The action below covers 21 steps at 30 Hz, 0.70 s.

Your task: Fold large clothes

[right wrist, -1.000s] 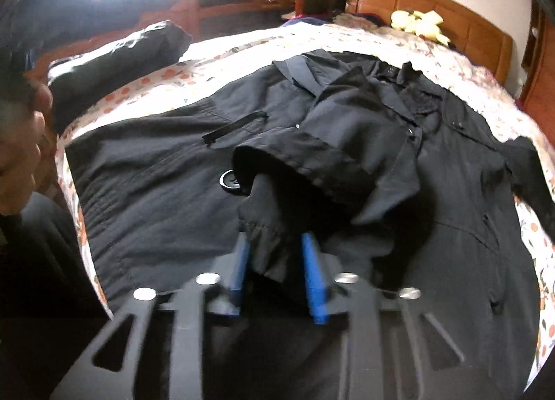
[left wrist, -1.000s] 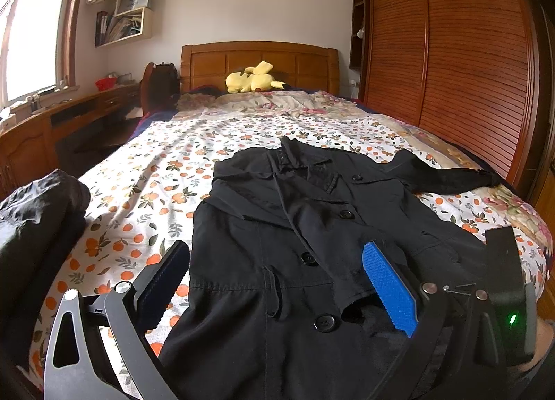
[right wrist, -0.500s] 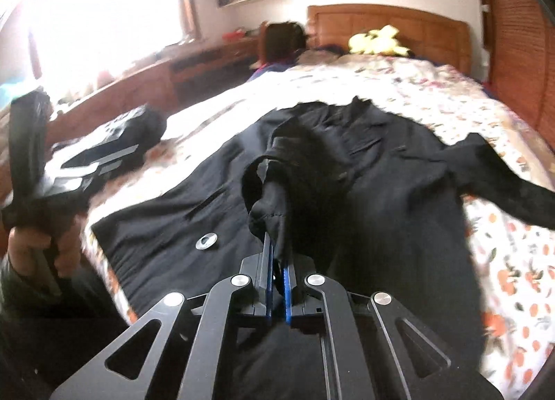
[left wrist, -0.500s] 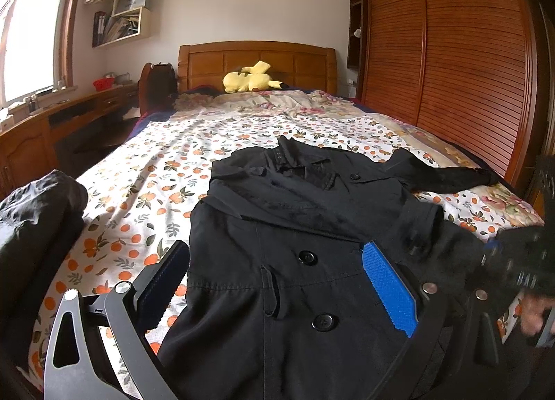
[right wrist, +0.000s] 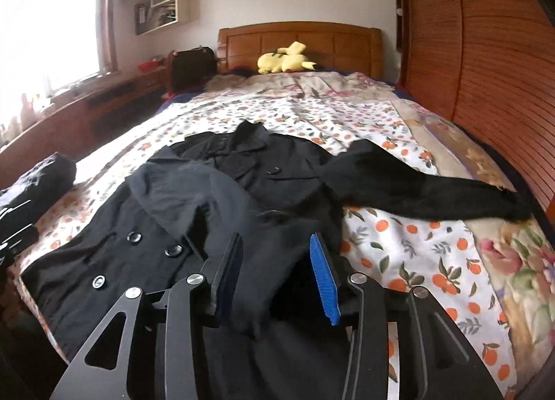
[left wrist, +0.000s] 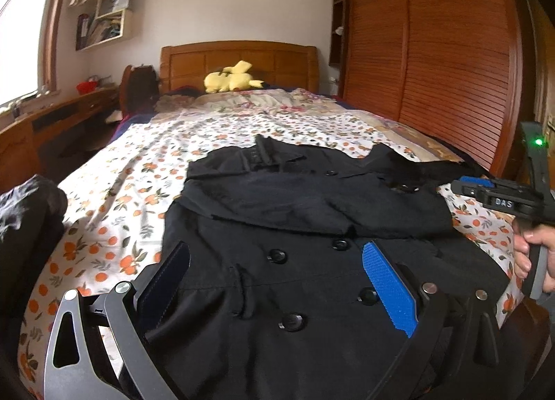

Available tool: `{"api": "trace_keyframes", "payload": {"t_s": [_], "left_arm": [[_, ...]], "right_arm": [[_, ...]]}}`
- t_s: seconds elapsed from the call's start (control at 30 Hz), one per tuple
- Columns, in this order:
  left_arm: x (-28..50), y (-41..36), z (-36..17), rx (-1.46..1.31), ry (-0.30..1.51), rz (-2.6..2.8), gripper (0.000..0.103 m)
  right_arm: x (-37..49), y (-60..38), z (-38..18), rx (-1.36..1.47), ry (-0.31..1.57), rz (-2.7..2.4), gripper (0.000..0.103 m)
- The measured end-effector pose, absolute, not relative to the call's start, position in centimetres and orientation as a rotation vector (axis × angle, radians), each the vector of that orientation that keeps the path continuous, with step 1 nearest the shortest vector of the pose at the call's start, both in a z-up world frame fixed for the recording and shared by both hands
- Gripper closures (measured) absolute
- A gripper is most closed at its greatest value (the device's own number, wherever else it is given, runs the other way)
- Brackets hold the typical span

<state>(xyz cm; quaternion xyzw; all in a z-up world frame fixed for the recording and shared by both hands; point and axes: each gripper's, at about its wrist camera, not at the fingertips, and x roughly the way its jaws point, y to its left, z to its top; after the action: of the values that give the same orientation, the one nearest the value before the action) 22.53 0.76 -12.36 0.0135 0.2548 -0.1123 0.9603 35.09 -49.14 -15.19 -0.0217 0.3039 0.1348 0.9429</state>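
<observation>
Lying face up on the floral bedspread (left wrist: 145, 143), the black coat (left wrist: 312, 261) has one sleeve (right wrist: 215, 198) folded across its chest and the other sleeve (right wrist: 426, 192) stretched toward the wardrobe-side bed edge. The left gripper (left wrist: 277, 282) hovers over the buttoned front, jaws spread wide and empty. The right gripper (right wrist: 277, 271) is parted around the folded cuff, not pinching it. Bare bedspread stretches beyond the collar toward the headboard (left wrist: 239, 60).

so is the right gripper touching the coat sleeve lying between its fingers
Cannot tell. In the right wrist view the right gripper is open, the folded sleeve lies between its fingers, and dark fabric hides any gap beside the pads.
</observation>
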Motion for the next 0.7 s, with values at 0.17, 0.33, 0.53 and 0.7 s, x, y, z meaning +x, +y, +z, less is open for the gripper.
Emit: {"api": "trace_keyframes", "payload": {"t_s": [0.17, 0.33, 0.53, 0.7], "left_arm": [[22.6, -1.8, -12.8, 0.057, 0.514, -0.264, 0.002], [23.0, -4.4, -13.7, 0.081, 0.523, -0.297, 0.002], [23.4, -6.6, -14.7, 0.097, 0.530, -0.329, 0.002], [23.7, -7.8, -15.3, 0.102, 0.534, -0.345, 0.002]], "right_arm": [[35.8, -49.1, -17.0, -0.071, 0.663, 0.272, 0.064], [36.3, -49.2, -19.0, -0.092, 0.715, 0.243, 0.063], [37.4, -50.4, -21.3, -0.035, 0.799, 0.236, 0.058], [37.7, -50.3, -22.4, -0.023, 0.850, 0.289, 0.089]]}}
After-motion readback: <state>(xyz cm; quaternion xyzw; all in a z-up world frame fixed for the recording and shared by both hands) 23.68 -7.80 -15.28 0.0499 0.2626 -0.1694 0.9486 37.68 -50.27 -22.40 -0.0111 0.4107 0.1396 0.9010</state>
